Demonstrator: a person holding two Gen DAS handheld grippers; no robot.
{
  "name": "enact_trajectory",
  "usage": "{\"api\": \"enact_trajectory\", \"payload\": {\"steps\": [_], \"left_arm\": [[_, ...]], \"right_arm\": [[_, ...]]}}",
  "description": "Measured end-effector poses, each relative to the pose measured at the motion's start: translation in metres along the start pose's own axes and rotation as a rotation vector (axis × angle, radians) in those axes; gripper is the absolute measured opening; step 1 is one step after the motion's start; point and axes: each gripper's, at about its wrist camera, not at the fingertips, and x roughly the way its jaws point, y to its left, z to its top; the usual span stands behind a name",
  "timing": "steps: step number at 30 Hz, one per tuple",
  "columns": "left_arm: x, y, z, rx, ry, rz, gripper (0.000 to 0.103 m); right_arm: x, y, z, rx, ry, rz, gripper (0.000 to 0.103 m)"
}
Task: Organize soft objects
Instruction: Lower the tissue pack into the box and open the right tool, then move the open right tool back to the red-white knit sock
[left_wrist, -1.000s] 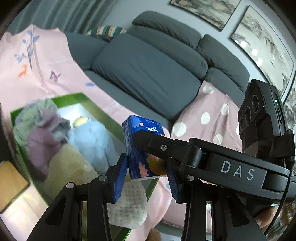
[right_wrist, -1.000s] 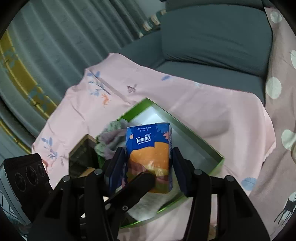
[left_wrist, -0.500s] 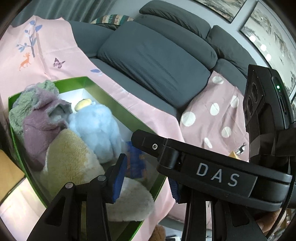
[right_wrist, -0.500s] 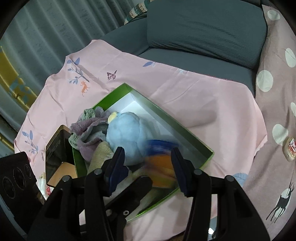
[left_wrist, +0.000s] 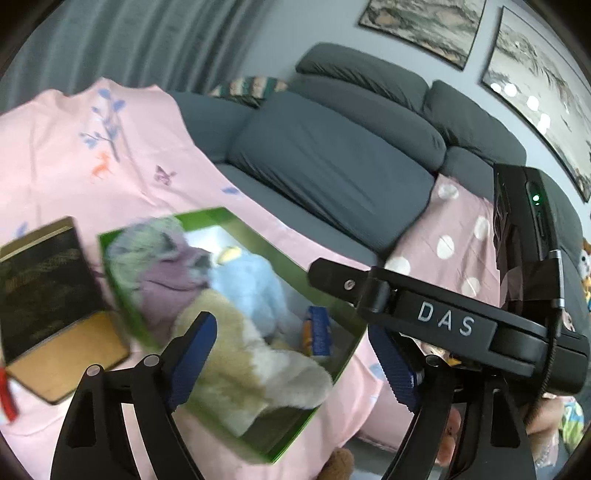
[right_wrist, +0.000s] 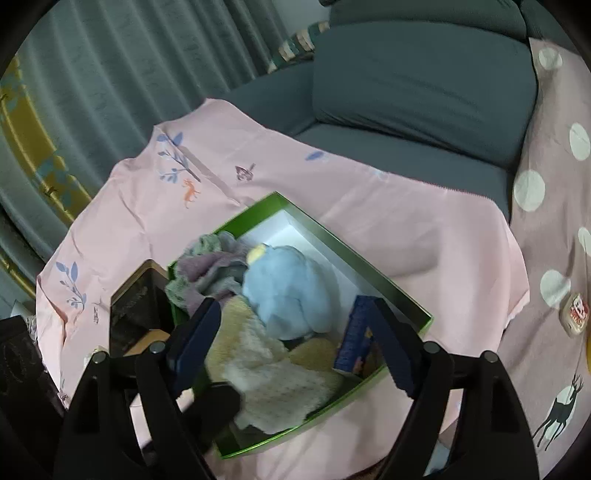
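Grey sofa (right_wrist: 424, 92), pink sheet (right_wrist: 369, 221) draped over it. Green box (right_wrist: 413, 299) sits on the sheet with plush toys (right_wrist: 288, 291) (blue one on top) and the tissue pack (right_wrist: 354, 339) inside. Left gripper (left_wrist: 295, 358) and right gripper (right_wrist: 295, 343): jaws just opened wide above the box, nothing between them.

One green box (right_wrist: 391, 284) holds one blue plush toy (right_wrist: 291, 291), one cream plush toy (right_wrist: 266, 369), one bundle of purple and green cloth (right_wrist: 210, 266) and one blue tissue pack (right_wrist: 356, 339). One dark book (left_wrist: 44, 288) lies beside it. Two framed pictures (left_wrist: 424, 26) hang above one grey sofa (left_wrist: 332, 166).
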Motion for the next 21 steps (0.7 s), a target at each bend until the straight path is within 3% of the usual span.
{"api": "enact_trajectory", "payload": {"steps": [7, 14, 21], "left_arm": [[-0.052, 0.022, -0.01, -0.023, -0.085, 0.12, 0.093], [-0.103, 0.059, -0.036, -0.105, -0.123, 0.265, 0.1], [-0.149, 0.109, -0.079, -0.248, -0.115, 0.439, 0.1]], "right_arm": [[-0.016, 0.026, -0.002, -0.054, -0.061, 0.054, 0.102], [-0.022, 0.055, -0.008, -0.138, -0.085, 0.05, 0.102], [-0.022, 0.094, -0.023, -0.226, -0.051, 0.189, 0.102]]}}
